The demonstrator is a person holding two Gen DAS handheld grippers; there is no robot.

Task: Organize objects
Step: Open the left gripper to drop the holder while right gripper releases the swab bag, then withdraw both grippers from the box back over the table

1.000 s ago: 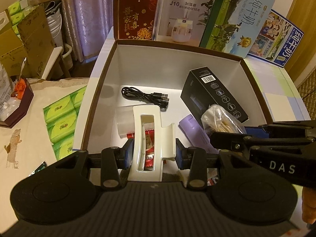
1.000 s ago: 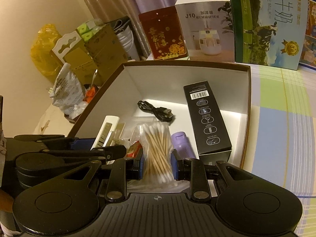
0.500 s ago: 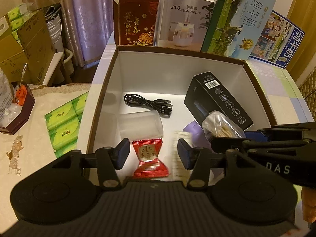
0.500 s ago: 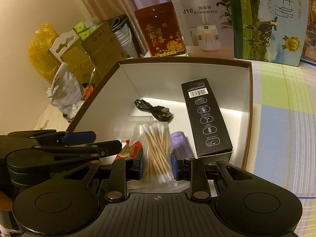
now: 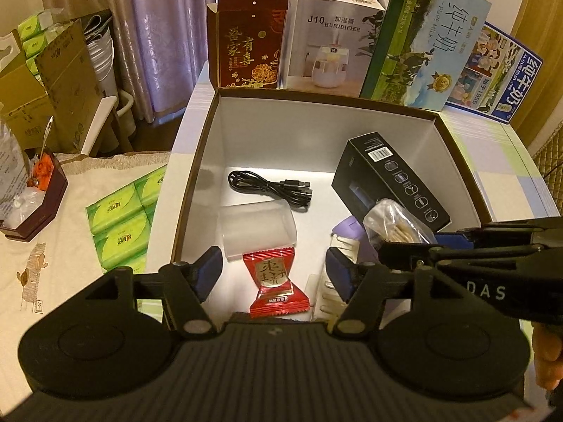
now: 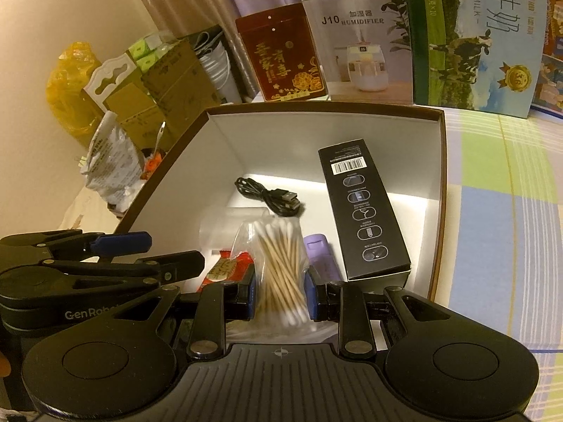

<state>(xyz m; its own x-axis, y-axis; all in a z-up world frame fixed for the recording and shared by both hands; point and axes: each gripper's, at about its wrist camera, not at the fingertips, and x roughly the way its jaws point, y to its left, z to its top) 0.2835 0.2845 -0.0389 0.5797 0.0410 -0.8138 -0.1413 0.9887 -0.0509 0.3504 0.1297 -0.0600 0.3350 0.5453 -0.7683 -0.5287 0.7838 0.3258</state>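
A brown-rimmed white box holds a black cable, a clear plastic case, a red candy packet, a black carton, a purple item and a cream hair clip lying at the near right. My left gripper is open and empty above the candy. My right gripper is shut on a bag of cotton swabs over the box's near edge. The bag also shows in the left wrist view.
Tall cartons stand behind the box: a red one, a humidifier box and milk boxes. Green tissue packs and a dark tray lie left. A checked cloth covers the table at right.
My left gripper opened and let go of the cream hair clip, which now lies in the box beside the candy. The right gripper keeps holding the swab bag, almost still.
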